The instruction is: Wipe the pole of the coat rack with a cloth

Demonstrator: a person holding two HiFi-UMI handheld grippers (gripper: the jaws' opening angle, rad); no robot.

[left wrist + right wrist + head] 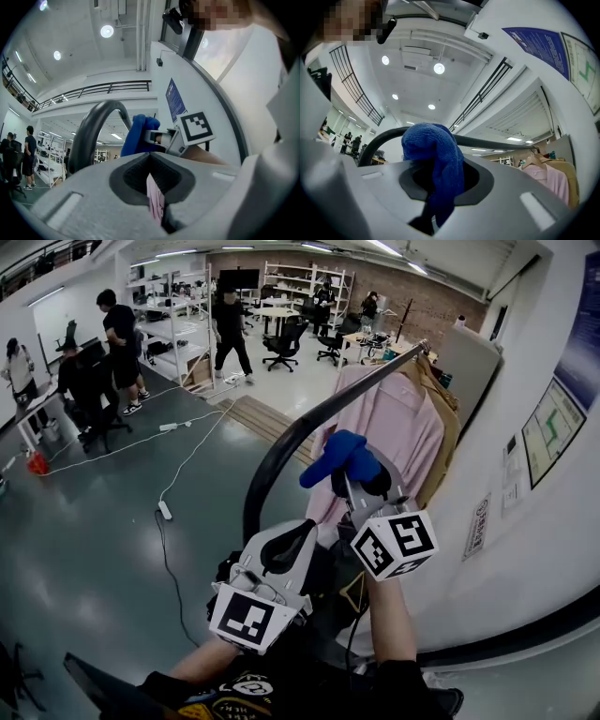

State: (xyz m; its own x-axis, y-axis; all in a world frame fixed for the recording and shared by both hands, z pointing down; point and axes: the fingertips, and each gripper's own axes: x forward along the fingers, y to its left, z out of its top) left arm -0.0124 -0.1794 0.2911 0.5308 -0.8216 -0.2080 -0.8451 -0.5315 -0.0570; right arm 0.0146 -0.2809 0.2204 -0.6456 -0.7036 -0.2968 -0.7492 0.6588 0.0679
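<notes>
- Beside the pole's (281, 451) bend, your right gripper (436, 183) pinches the blue cloth (433, 150), bunched at 12 o'clock.
- Your left gripper (152, 164) is clamped on pink fabric (155, 201).

I lose the pole (291, 434) behind my left gripper (286, 549). The cloth (433, 150) masks the tips of my right gripper (439, 185).
</notes>
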